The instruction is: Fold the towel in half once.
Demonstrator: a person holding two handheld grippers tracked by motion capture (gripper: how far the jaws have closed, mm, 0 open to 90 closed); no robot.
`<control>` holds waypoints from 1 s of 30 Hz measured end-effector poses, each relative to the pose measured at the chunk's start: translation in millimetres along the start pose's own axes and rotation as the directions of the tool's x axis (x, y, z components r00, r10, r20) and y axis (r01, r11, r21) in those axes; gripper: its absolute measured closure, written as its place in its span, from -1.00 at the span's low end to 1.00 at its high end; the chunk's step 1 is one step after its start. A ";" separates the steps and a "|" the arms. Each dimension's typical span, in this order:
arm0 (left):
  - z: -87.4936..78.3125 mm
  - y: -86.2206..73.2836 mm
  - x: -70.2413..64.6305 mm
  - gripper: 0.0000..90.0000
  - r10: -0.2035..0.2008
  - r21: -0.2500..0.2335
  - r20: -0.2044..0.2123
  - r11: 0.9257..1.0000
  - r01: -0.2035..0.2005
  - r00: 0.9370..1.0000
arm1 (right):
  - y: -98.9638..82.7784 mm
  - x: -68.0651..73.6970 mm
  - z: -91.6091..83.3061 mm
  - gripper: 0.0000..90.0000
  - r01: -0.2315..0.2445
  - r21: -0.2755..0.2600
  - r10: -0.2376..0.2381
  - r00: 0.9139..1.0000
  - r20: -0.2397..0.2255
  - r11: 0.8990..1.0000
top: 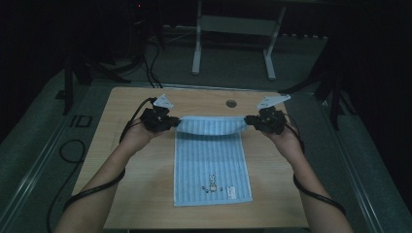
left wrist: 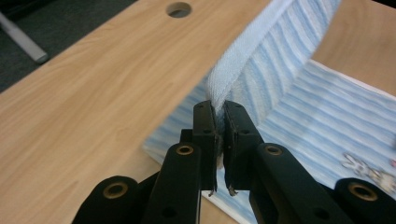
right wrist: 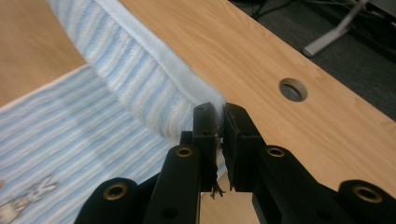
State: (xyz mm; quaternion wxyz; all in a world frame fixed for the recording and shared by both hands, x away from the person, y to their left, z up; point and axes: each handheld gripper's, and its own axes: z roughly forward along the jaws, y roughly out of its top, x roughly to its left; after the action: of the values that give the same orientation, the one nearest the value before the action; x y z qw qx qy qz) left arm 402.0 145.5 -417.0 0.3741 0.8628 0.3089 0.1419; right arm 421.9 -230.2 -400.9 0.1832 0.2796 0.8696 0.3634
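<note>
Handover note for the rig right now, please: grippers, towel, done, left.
Left gripper: shut on the far left corner of the light blue striped cloth towel.
Right gripper: shut on the far right corner.
Towel: far edge lifted between the two grippers, near part flat on the light wooden table, rabbit print at the near end.
Done: both far corners gripped and raised.
Left: likely bring the far edge toward the near edge to fold, then release.
</note>
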 end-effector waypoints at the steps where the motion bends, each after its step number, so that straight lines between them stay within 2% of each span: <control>1: -2.6 -2.5 -2.7 0.89 0.002 -0.007 0.007 1.000 -0.002 1.000 | -3.4 2.1 -3.6 0.85 -0.005 -0.005 0.005 1.000 -0.010 1.000; 4: -9.5 -9.4 -12.9 0.89 0.004 -0.031 0.037 1.000 -0.003 0.999 | -14.6 10.0 -13.8 0.85 0.002 -0.024 -0.002 1.000 -0.029 1.000; 6: -12.3 -14.3 -21.7 0.89 0.026 -0.032 0.034 0.999 -0.025 0.999 | -22.0 15.9 -19.0 0.84 -0.010 -0.035 0.009 0.998 -0.054 0.999; 7: -12.9 -16.8 -25.3 0.89 0.023 -0.037 0.055 0.999 -0.021 0.998 | -26.0 20.2 -20.9 0.85 -0.005 -0.040 0.003 0.998 -0.057 0.999; 9: -14.5 -22.4 -34.4 0.89 0.041 -0.034 0.058 0.999 -0.040 0.997 | -33.5 28.2 -23.0 0.84 -0.001 -0.037 -0.002 0.997 -0.079 0.999; 10: -15.5 -25.6 -38.5 0.89 0.040 -0.039 0.076 0.999 -0.037 0.996 | -37.4 32.6 -24.3 0.84 0.002 -0.040 -0.006 0.996 -0.084 0.999; 13: -19.0 -36.5 -50.9 0.89 0.051 -0.050 0.097 0.998 -0.047 0.994 | -48.7 44.6 -29.0 0.84 0.015 -0.048 -0.019 0.996 -0.090 0.999; 14: -20.5 -40.2 -54.0 0.89 0.051 -0.055 0.099 0.997 -0.045 0.994 | -52.1 47.1 -30.2 0.84 0.008 -0.052 -0.014 0.994 -0.104 0.999; 17: -27.4 -50.2 -62.7 0.89 0.057 -0.064 0.094 0.997 -0.051 0.994 | -60.2 55.2 -35.3 0.84 0.028 -0.042 -0.032 0.996 -0.089 0.999; 20: -32.9 -61.6 -72.0 0.89 0.064 -0.074 0.098 0.996 -0.057 0.993 | -69.5 63.2 -44.5 0.84 0.015 -0.057 -0.021 0.994 -0.106 0.998; 21: -33.5 -66.0 -75.3 0.89 0.065 -0.074 0.110 0.996 -0.057 0.992 | -73.3 67.1 -47.2 0.84 0.010 -0.060 -0.016 0.993 -0.113 0.998; 23: -32.9 -75.2 -82.5 0.89 0.074 -0.072 0.102 0.995 -0.067 0.992 | -82.1 76.5 -50.0 0.83 0.026 -0.053 -0.032 0.992 -0.123 0.998; 25: -28.1 -85.6 -89.5 0.89 0.055 -0.070 0.140 0.996 -0.046 0.989 | -92.9 85.3 -50.5 0.83 0.027 -0.041 -0.032 0.990 -0.134 0.999; 28: -17.4 -101.9 -102.1 0.89 0.065 -0.035 0.152 0.998 -0.061 0.986 | -111.5 95.4 -44.2 0.83 0.016 -0.021 -0.020 0.984 -0.178 1.000; 30: -11.1 -114.4 -109.3 0.89 0.053 -0.026 0.177 0.998 -0.050 0.983 | -123.6 100.4 -37.0 0.83 0.010 0.007 -0.009 0.980 -0.198 1.000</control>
State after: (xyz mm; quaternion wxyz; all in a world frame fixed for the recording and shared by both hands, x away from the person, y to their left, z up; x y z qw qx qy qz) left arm 263.8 142.3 -494.9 0.4057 0.8757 0.2503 0.0772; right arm 280.9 -259.2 -478.5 0.0965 0.2389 0.8862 0.3850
